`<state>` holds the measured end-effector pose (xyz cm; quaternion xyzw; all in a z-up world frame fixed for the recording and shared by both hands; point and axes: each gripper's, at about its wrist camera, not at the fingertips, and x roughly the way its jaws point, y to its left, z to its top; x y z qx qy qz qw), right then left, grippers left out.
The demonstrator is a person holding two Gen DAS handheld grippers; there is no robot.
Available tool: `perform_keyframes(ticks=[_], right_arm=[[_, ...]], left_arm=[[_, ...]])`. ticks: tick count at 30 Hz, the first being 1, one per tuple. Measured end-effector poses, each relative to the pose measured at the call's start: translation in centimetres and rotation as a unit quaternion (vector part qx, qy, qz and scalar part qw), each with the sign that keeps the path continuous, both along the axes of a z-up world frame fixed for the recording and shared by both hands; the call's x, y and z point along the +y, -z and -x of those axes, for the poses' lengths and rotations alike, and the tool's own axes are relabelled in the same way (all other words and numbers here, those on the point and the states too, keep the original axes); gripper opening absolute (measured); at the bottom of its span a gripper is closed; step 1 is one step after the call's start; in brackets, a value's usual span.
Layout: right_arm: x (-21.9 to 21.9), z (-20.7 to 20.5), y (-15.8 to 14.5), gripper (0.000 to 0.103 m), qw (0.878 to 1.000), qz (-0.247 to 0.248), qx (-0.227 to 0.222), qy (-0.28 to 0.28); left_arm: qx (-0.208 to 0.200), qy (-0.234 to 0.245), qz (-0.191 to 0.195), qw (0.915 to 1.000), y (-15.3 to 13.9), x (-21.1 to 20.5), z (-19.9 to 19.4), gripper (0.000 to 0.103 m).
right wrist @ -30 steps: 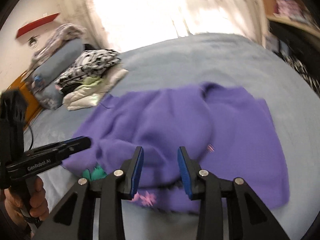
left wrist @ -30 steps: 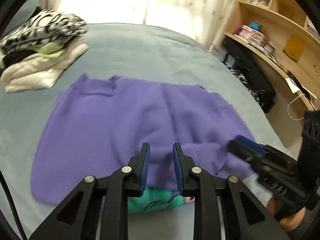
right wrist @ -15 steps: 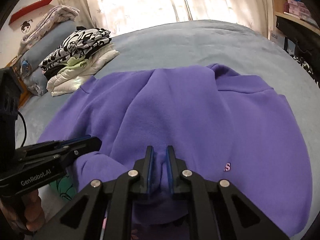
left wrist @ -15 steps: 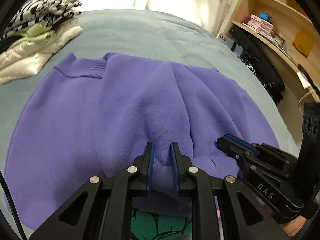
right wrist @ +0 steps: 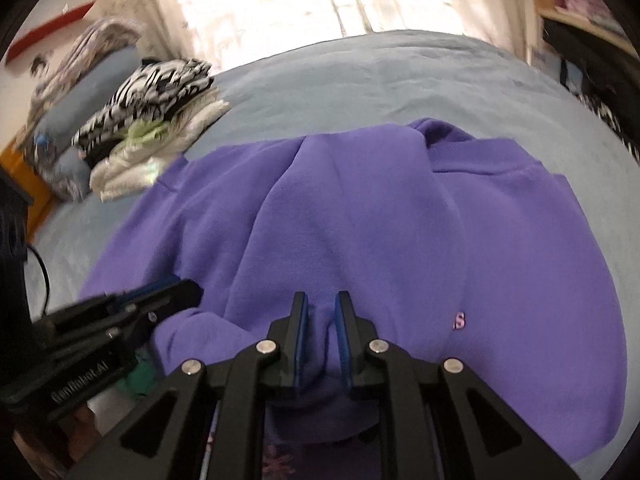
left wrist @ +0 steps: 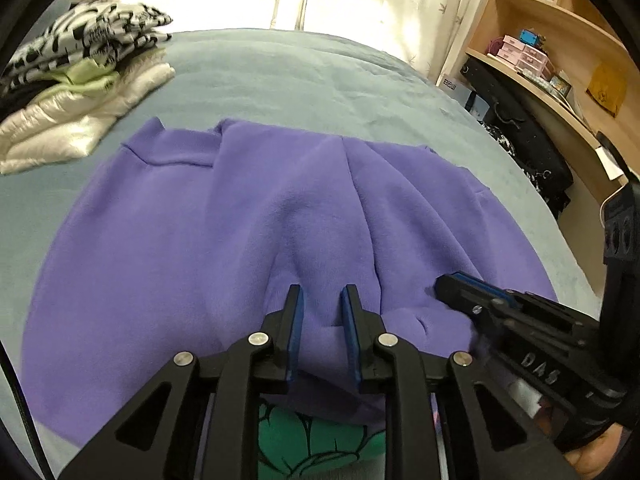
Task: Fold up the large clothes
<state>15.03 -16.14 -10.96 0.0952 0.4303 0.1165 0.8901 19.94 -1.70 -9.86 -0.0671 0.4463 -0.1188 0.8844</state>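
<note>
A purple sweatshirt [left wrist: 200, 220] lies spread on the grey-blue bed [left wrist: 300, 72], collar at the far side. Its near edge is bunched up. My left gripper [left wrist: 320, 292] has a thick fold of that edge between its blue pads; the jaws are easing open slightly but still pinch it. Just to its right, my right gripper [left wrist: 452, 284] bites the same edge. In the right wrist view the right gripper [right wrist: 322, 300] holds a narrow creased fold of the sweatshirt [right wrist: 500, 240], its jaws easing open too. The left gripper [right wrist: 188, 288] shows at lower left.
A green printed garment [left wrist: 312, 444] peeks out under the sweatshirt's near edge. A pile of folded clothes [left wrist: 80, 80] sits at the bed's far left, with pillows [right wrist: 68, 112] behind. Wooden shelves [left wrist: 560, 60] and a black bag [left wrist: 520, 140] stand right of the bed.
Both grippers came down onto the sweatshirt's near edge. The right jaws, wide a second ago, closed on a fold. The left jaws narrowed onto the fabric.
</note>
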Motion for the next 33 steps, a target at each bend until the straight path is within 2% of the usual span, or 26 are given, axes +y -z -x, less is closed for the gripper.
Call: perform_keyframes(ticks=[1,3,5,8,17,23,33], right_arm=[[-0.3,0.4,-0.4,0.014,1.000,-0.009,0.000,0.008],[-0.6,1.1,-1.2,0.014,1.000,-0.018,-0.005,0.017],[-0.8,2.0,-2.0,0.014,0.999,-0.026,-0.012,0.021],[-1.1,3.5,-3.2,0.014,0.999,-0.031,-0.021,0.024],[0.4,7.3,-5.6,0.014,0.999,-0.009,-0.046,0.017],[1.4,9.1,-6.1,0.014,0.999,-0.006,-0.046,0.006],[2.7,11.0,-5.9,0.014,0.999,0.007,-0.040,-0.005]], left_arm=[[-0.004,-0.001,-0.004,1.0000,-0.4,0.0,0.2,0.022],[-0.011,-0.008,-0.009,0.9999,-1.4,0.3,0.9,0.039],[-0.018,-0.015,-0.009,0.9997,-2.3,0.7,1.6,0.046],[-0.022,-0.027,-0.015,0.9993,-3.6,1.6,2.8,0.046],[0.005,-0.076,-0.034,0.9965,-5.8,4.3,6.4,0.050],[0.009,-0.094,-0.039,0.9948,-6.6,5.8,8.8,0.056],[0.025,-0.098,-0.033,0.9943,-6.3,6.9,11.2,0.057]])
